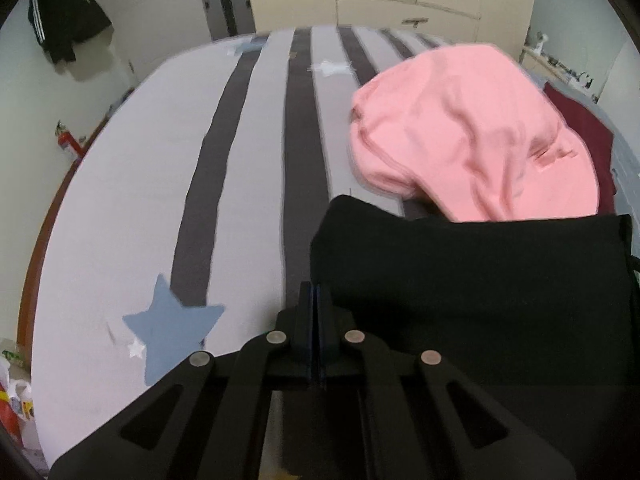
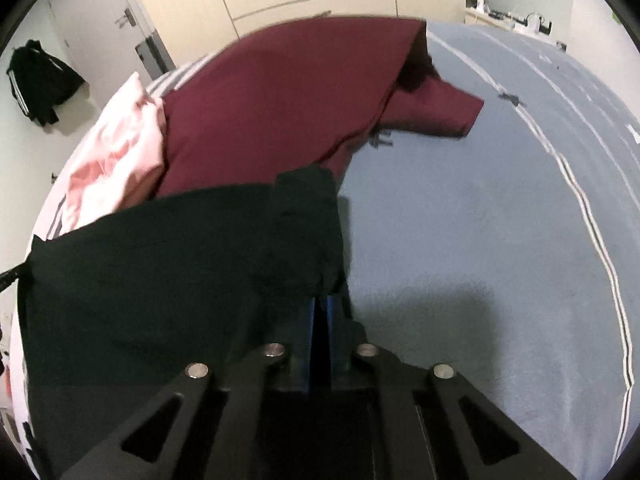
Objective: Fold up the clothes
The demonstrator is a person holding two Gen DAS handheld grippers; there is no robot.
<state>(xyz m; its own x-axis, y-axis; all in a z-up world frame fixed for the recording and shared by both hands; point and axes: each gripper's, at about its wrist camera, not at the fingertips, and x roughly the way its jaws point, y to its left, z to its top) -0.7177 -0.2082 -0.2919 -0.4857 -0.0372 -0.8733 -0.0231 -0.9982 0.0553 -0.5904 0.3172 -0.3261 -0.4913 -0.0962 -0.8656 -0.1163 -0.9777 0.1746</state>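
Both tools clenched on black garment [image 1: 472,280]: left tool [image 1: 316,292] at one top corner, right tool [image 2: 320,300] at other. Garment stretched above bed [image 2: 480,240] (mid-fold or spreading, unclear). Next: keep edge taut, corners level.

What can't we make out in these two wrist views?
- Left wrist view: the left gripper shut fingertips meet the black garment; the black-on-black contact is unclear.
- Left wrist view: the dark red garment is mostly hidden behind the pink garment.
- Right wrist view: the right gripper tips are covered by the black cloth, so the pinch is unseen.
- Both views: the black garment's type and lower edge are cut off by the grippers' frames.
- Motion blur smears the pink garment's folds.
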